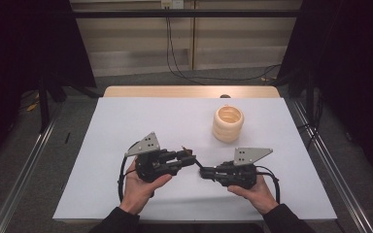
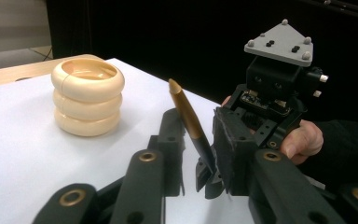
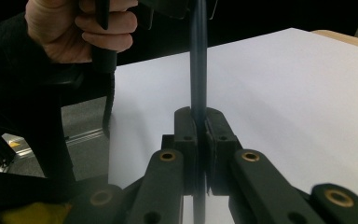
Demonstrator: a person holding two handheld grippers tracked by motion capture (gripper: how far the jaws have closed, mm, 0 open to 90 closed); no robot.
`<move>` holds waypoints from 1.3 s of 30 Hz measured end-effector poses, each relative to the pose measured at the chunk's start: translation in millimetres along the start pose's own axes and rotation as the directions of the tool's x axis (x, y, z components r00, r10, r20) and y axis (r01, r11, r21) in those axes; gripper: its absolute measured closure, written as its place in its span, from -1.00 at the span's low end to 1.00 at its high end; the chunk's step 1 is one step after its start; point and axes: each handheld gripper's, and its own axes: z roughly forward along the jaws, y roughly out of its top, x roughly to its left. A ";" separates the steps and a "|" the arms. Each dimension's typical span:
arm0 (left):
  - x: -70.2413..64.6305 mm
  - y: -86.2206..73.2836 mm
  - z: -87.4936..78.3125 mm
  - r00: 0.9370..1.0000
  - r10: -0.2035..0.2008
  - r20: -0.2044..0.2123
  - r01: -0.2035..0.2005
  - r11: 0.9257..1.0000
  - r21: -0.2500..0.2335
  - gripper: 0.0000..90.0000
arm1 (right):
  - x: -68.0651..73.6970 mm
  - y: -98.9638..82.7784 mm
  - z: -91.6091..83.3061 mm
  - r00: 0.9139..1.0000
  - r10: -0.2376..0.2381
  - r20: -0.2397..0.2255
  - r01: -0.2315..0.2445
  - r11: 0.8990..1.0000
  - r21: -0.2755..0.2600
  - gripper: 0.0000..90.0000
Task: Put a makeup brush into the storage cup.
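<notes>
- Right tongs (image 3: 199, 140) pinch the slim dark pen with its gold, pointed cap (image 2: 189, 119), held above the white tabletop (image 1: 141, 121).
- Left tongs (image 2: 198, 154) flank the cap, not visibly pressing; uncapping seems not yet done.
- Cream ringed plastic holder (image 1: 228, 124) waits nearby.

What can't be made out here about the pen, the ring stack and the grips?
- Pen: dark lower end hidden behind the left hand-held gripper jaws in its own view.
- Pen in the high view: too small.
- Ring stack: its inside, hidden by the rim.
- Right hand-held gripper: pen's upper end cut off above.
</notes>
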 end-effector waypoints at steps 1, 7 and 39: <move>0.2 0.0 0.2 1.000 -0.001 -0.002 0.001 1.000 -0.003 0.66 | 0.0 0.0 0.1 1.000 0.000 -0.002 0.000 1.000 0.000 0.89; 0.6 0.0 0.5 1.000 -0.009 0.013 0.009 1.000 -0.006 0.73 | 0.0 -0.2 0.3 1.000 -0.002 -0.008 0.002 1.000 0.000 0.89; -5.3 3.3 -1.2 0.998 -0.012 0.056 0.012 1.000 0.000 0.86 | 1.4 -1.3 3.5 1.000 -0.008 -0.024 0.008 1.000 -0.001 0.70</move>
